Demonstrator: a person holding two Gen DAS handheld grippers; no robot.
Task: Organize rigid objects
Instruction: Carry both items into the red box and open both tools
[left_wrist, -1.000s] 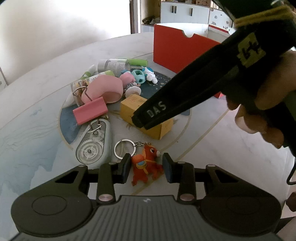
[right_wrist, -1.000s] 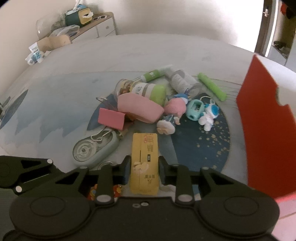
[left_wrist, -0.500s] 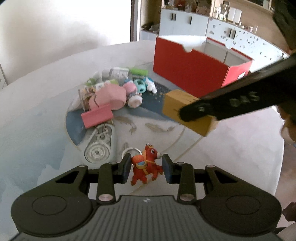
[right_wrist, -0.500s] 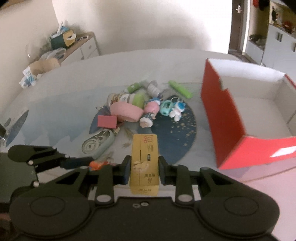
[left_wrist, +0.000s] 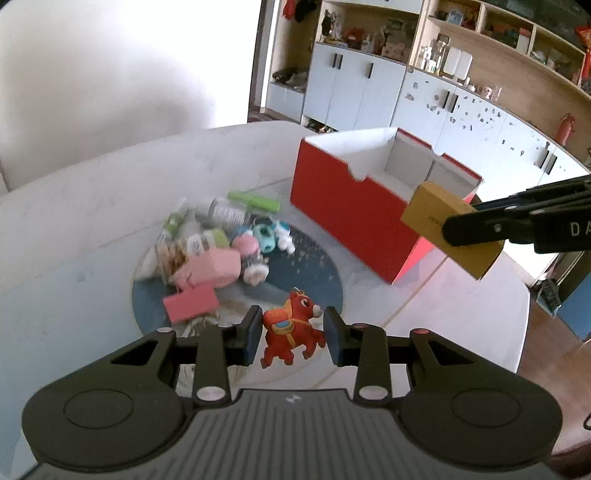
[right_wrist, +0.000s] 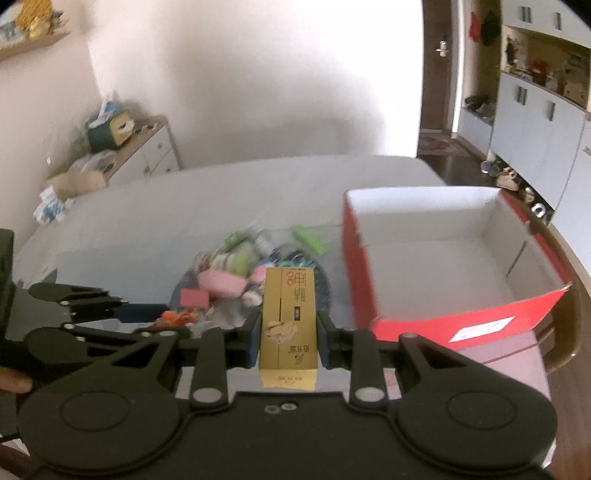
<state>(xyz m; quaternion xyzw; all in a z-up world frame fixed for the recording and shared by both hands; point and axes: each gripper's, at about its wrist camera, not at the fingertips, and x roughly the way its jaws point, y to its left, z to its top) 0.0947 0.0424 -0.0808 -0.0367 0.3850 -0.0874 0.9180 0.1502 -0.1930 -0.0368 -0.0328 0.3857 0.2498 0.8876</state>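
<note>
Left wrist view: my left gripper (left_wrist: 291, 334) pinches the red horse keychain (left_wrist: 290, 338), my right gripper (right_wrist: 288, 332) clamps the yellow carton (right_wrist: 289, 317); red box (right_wrist: 443, 321) at two o'clock looks empty, pile (left_wrist: 214, 251) at eleven remains.

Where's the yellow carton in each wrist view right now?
Left wrist: yellow carton at right, in the right gripper, before the red box.
Right wrist: yellow carton bottom centre, between the fingers.
Shared landmark: red box.

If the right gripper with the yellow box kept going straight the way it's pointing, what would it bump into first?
Probably the toy pile on the table: the right gripper and its yellow box aim there, with the red box off to the right. Depth is hard to judge; it looks well above the table.
</note>
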